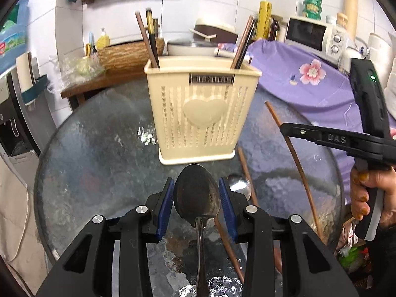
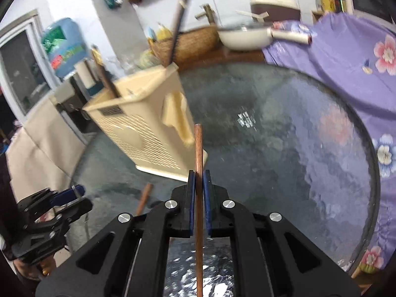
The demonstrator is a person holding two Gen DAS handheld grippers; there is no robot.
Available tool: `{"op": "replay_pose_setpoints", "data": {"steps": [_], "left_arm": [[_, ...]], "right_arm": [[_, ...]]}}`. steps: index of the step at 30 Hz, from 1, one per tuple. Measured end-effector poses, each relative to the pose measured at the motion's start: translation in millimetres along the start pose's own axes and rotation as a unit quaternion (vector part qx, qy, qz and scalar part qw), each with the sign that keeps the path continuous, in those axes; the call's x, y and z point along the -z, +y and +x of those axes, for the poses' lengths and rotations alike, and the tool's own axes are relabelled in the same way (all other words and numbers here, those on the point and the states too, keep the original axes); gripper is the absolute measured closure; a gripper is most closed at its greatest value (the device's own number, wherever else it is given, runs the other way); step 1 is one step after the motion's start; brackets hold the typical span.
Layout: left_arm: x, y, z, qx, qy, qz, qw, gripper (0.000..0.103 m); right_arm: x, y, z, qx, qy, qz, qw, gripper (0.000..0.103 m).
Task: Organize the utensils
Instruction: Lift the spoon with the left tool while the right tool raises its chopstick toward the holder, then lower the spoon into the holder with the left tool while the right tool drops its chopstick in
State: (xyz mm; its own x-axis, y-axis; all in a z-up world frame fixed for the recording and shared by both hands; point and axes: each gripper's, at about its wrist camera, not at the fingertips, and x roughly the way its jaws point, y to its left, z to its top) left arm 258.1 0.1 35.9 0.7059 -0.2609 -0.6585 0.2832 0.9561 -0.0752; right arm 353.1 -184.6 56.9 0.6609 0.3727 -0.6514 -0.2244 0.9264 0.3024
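**A:** Item one, the holder: cream plastic utensil basket (image 1: 201, 110), upright on the round glass table (image 1: 99, 153), heart moulding facing the left camera. Contents so far, four chopsticks: two at its left rear corner (image 1: 148, 42), two at its right rear corner (image 1: 243, 47).

**B:** So partly stocked. What's in transit?

**A:** Item two, metal spoon (image 1: 196, 198): its bowl sits between the blue pads of the left gripper (image 1: 196, 198), jaws partly closed on its edges, handle running back under the camera, just short of the basket's foot. Item three, a brown chopstick (image 2: 198, 168): the right gripper (image 2: 198, 180) has its pads pinched tight on the shaft, tip pointing forward beside the basket's near corner.

**B:** And what's left lying about?

**A:** Loose on the glass: a second spoon (image 1: 240, 185), just right of the left gripper, and at least two more brown chopsticks (image 1: 243, 170) near it. My reckoning: roughly halfway, two pieces lifted but not yet dropped in.

**B:** Do the views differ?

**A:** The left view alone shows the leftover spoon, the basket's open rim square-on, and the right gripper from the side, held by a hand (image 1: 368, 198). The right view alone shows the basket's side bracket (image 2: 177, 113), the far stretch of bare table, and the left gripper (image 2: 66, 193) low at the left edge. It is blurred; the basket's inside cannot be read there.
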Motion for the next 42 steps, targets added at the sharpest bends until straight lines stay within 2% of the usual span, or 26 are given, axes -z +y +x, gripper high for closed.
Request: {"op": "replay_pose_setpoints", "data": {"steps": [6, 14, 29, 36, 42], "left_arm": [[-11, 2, -21, 0.011, -0.023, -0.007, 0.9997, 0.067], [-21, 10, -36, 0.015, -0.038, -0.015, 0.9990, 0.067], [-45, 9, -46, 0.021, -0.058, -0.013, 0.9980, 0.067], [-71, 11, -53, 0.029, -0.077, -0.022, 0.9964, 0.067], [-118, 17, -68, 0.036, -0.120, -0.047, 0.9910, 0.067]], "right_arm": [[0, 15, -41, -0.040, -0.029, -0.035, 0.998, 0.096], [2, 20, -78, -0.078, -0.039, -0.049, 0.995, 0.096], [-13, 34, -114, -0.094, -0.069, -0.069, 0.991, 0.096], [-33, 47, -124, -0.099, -0.078, -0.082, 0.989, 0.096], [-72, 62, -141, -0.111, -0.110, -0.090, 0.984, 0.096]]}}
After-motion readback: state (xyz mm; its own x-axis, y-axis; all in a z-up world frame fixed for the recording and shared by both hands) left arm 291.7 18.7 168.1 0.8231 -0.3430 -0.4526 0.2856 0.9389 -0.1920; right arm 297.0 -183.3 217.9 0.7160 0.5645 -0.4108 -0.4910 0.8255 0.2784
